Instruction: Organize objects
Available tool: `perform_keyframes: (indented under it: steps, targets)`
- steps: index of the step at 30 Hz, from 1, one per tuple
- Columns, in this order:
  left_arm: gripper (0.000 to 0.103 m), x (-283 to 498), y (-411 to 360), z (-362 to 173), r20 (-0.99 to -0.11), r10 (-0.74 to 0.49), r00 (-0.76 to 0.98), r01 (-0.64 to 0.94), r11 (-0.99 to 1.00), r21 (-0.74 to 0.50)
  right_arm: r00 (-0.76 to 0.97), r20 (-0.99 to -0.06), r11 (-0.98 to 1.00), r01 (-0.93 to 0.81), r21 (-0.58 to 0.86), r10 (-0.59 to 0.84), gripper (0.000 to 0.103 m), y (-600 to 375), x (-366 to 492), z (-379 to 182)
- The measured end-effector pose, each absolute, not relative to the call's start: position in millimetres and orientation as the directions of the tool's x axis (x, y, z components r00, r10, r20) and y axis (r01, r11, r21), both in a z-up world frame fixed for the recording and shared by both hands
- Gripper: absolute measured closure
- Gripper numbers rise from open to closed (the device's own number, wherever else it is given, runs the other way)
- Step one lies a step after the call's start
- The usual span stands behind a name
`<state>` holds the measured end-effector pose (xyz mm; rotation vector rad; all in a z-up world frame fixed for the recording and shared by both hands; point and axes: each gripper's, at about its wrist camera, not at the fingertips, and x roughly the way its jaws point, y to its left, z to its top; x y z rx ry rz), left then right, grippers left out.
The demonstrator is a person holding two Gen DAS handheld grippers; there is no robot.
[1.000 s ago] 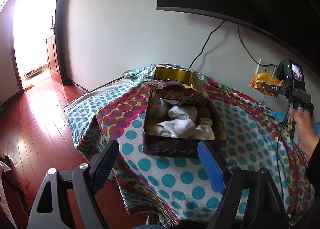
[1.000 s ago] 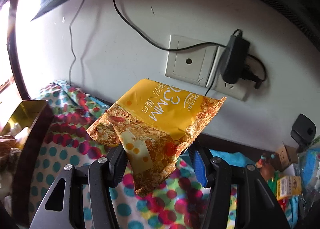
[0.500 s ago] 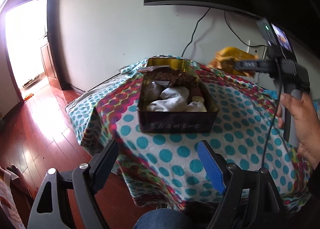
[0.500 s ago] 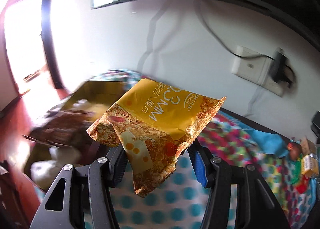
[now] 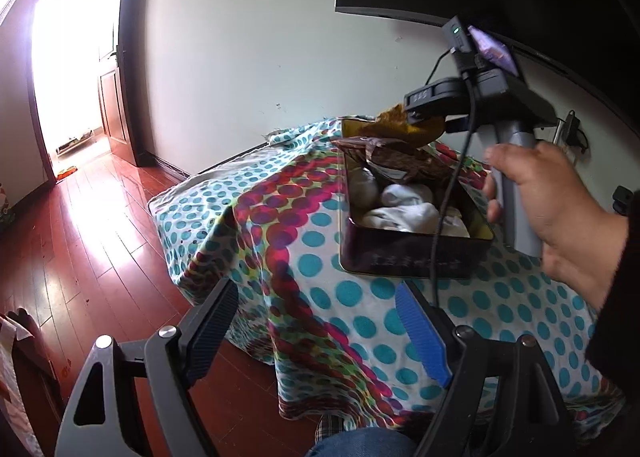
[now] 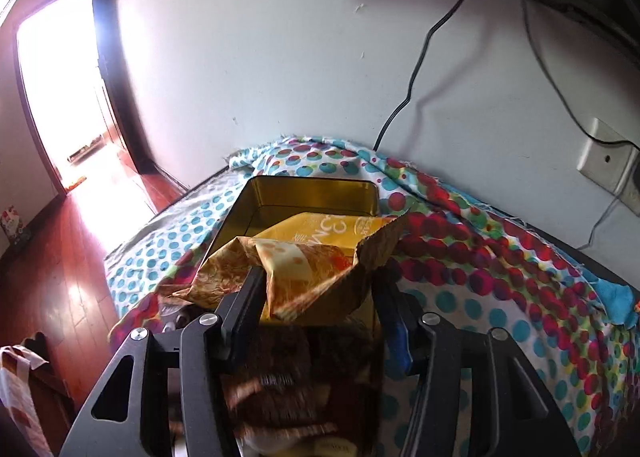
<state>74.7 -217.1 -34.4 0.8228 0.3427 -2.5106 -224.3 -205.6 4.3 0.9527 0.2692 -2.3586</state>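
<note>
Right gripper (image 6: 316, 289) fingers clamped on one yellow snack bag (image 6: 304, 257), held over the open tin (image 6: 312, 193); bag's long axis runs roughly crosswise to the fingers, printed face up, torn corner pointing right toward the wall side. Left gripper (image 5: 316, 321) fingers apart, holding nothing, hovering off the near edge of the worktop (image 5: 360, 297). One tin, long axis running away from the left camera toward the wall. Inside it: one brown wrapper (image 5: 396, 161) at the far end, white socks (image 5: 404, 213) bundled at the near end, count unclear. Right hand (image 5: 556, 209) grips the handle.
</note>
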Motion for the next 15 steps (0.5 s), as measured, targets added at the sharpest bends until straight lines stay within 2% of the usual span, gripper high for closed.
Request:
perform_keyframes:
  steps: [5, 12, 13, 15]
  targets:
    - [0.020, 69.5, -223.2, -44.2, -0.623, -0.335, -0.707, 0.498, -0.861, -0.102, -0.587, -0.716, -0.811, 0.582, -0.049, -0.378, 0.056, -225.7, -234.9, -16.2]
    - [0.020, 68.3, -230.3, -49.3, -0.630, -0.330, -0.703, 0.506, -0.854, -0.118, -0.560, -0.741, -0.797, 0.602, -0.056, -0.371, 0.057, -236.8, -241.6, -22.4]
    - [0.020, 68.3, -231.1, -50.2, -0.633, -0.330, -0.701, 0.509, -0.853, -0.118, -0.546, -0.747, -0.789, 0.612, -0.048, -0.379, 0.055, -238.6, -242.2, -22.3]
    - [0.020, 68.7, -231.6, -50.4, -0.632, -0.330, -0.701, 0.511, -0.851, -0.122, -0.534, -0.747, -0.785, 0.619, -0.025, -0.396, 0.035, -235.5, -240.1, -21.9]
